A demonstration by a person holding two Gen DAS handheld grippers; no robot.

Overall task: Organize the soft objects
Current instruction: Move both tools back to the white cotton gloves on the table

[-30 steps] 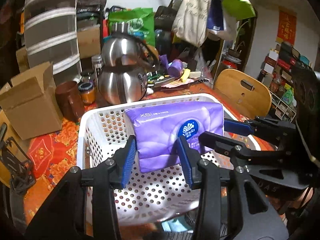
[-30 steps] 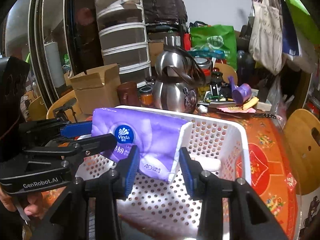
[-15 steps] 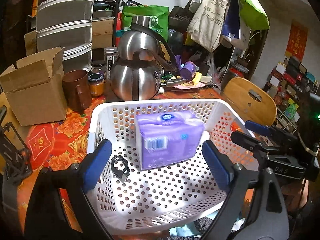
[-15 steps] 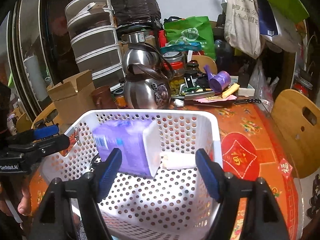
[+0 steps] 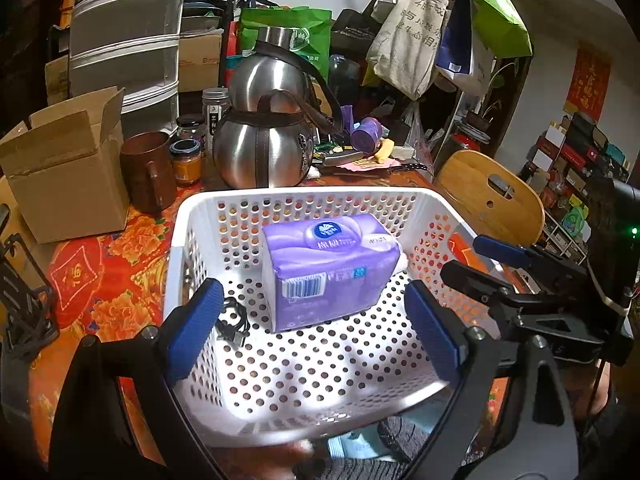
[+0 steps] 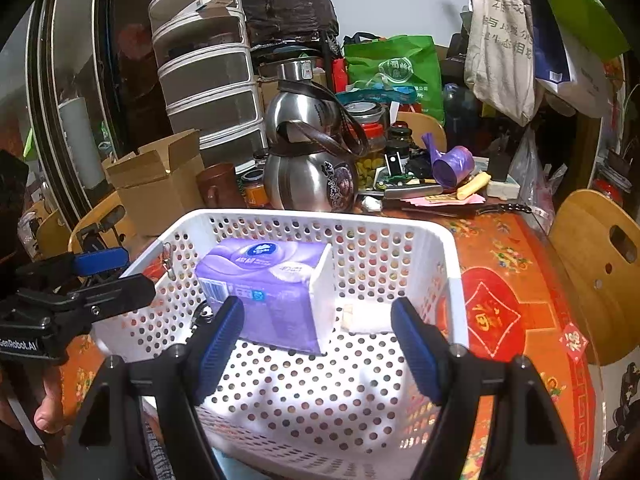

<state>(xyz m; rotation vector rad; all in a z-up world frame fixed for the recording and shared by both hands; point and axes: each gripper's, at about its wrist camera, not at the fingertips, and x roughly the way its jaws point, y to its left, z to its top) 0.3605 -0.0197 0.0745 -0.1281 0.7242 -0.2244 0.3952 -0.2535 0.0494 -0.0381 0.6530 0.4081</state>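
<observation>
A purple tissue pack (image 5: 330,272) lies inside the white perforated basket (image 5: 304,194), toward its far side; it also shows in the right wrist view (image 6: 266,288) in the same basket (image 6: 320,218). My left gripper (image 5: 312,330) is open and empty above the basket's near half. My right gripper (image 6: 318,344) is open and empty, also over the near half. A small white object (image 6: 366,316) lies to the right of the pack. A black cable (image 5: 232,322) lies at the basket's left.
Steel kettles (image 5: 264,148), a brown mug (image 5: 148,170), jars and a cardboard box (image 5: 68,164) stand behind the basket on the red patterned tablecloth (image 6: 504,312). A wooden chair (image 5: 492,196) stands to the right. Soft items (image 5: 360,446) lie below the basket's near edge.
Both grippers let go of the tissue pack and opened wide. The pack dropped into the basket and now rests there. Both grippers drew back toward the near side.
</observation>
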